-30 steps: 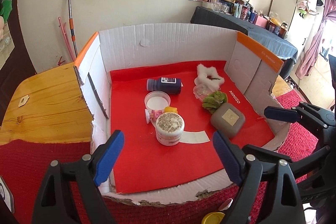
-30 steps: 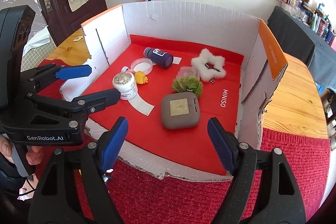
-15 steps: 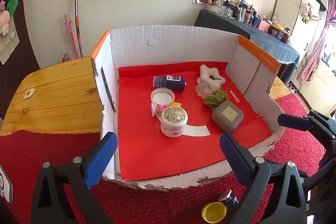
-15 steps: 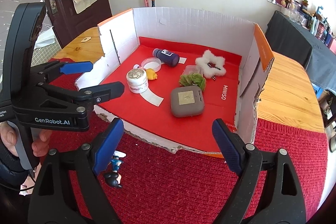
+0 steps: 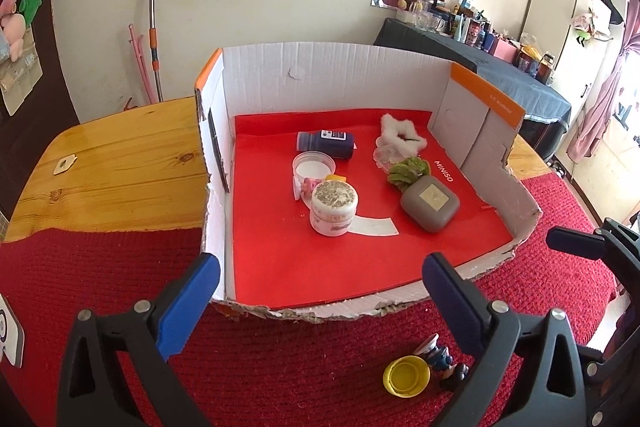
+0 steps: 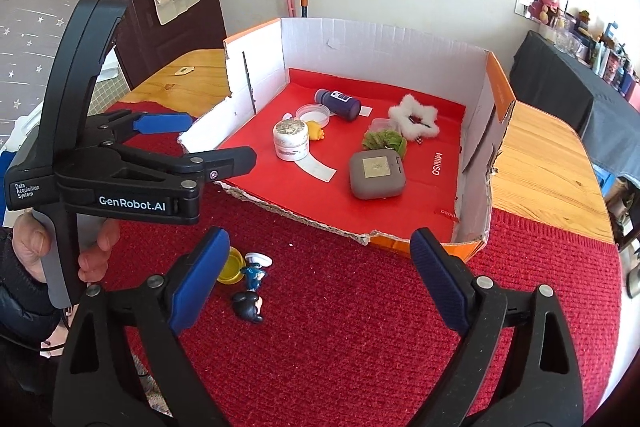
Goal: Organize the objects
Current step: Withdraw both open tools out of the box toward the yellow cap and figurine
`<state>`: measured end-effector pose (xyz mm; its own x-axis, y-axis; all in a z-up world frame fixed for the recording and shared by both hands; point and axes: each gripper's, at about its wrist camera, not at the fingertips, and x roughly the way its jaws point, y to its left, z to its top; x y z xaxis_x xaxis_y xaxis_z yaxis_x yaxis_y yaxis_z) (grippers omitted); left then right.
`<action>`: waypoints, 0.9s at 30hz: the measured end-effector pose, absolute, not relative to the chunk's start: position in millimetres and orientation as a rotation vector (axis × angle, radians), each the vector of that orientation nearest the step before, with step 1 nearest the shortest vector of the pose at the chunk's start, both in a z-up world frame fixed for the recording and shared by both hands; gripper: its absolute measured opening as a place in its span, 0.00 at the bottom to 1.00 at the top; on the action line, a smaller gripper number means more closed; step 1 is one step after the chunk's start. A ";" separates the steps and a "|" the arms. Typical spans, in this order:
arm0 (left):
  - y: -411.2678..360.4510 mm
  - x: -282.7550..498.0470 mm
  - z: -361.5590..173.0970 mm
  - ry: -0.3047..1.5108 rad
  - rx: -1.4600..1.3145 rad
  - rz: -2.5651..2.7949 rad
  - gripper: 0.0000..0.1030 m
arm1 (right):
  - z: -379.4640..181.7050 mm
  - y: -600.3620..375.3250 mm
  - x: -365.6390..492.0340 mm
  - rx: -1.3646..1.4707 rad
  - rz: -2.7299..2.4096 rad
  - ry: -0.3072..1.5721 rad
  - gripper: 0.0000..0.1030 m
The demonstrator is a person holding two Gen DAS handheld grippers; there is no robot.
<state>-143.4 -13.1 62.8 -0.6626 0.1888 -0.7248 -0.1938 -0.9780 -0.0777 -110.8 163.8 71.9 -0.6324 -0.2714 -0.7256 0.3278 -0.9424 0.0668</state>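
The box (image 5: 332,79) sits on a red mat (image 5: 100,267) over the counter (image 5: 120,163), its near wall torn low so things can be reached in from the front. Inside, on the red floor, lie a bottle (image 5: 326,143) on its side, a jar (image 5: 334,203) upright, a grey case (image 5: 430,202), a white fluffy star (image 5: 402,133) and a green scrunchie (image 5: 408,169), so most of the sorting looks done. Two strays wait outside on the mat, just before the torn edge: a yellow cap (image 5: 406,375) and, touching it, a small figure (image 6: 252,291) lying down.

The left tool (image 5: 320,301) hangs over the box's near edge, its jaws opening with nothing between them. The right tool (image 6: 316,277) hangs over the mat, the strays just beside its left finger; its jaws are opening too, and empty, likely readying for the figure or cap
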 end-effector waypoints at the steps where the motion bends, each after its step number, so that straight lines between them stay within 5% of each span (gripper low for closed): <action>1: -12.9 -141.7 62.2 0.012 -1.170 2.688 1.00 | 71.8 163.9 -109.0 1.125 -2.570 0.100 0.90; 27: -12.9 -92.8 45.2 0.090 -1.161 2.659 1.00 | 51.5 162.6 -67.9 1.132 -2.566 0.033 0.90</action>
<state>-92.8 -12.9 45.2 -0.6563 0.1925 -0.7295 -0.2414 -0.9697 -0.0387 -67.9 162.6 51.5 -0.6273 -0.2928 -0.7216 0.3115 -0.9436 0.1121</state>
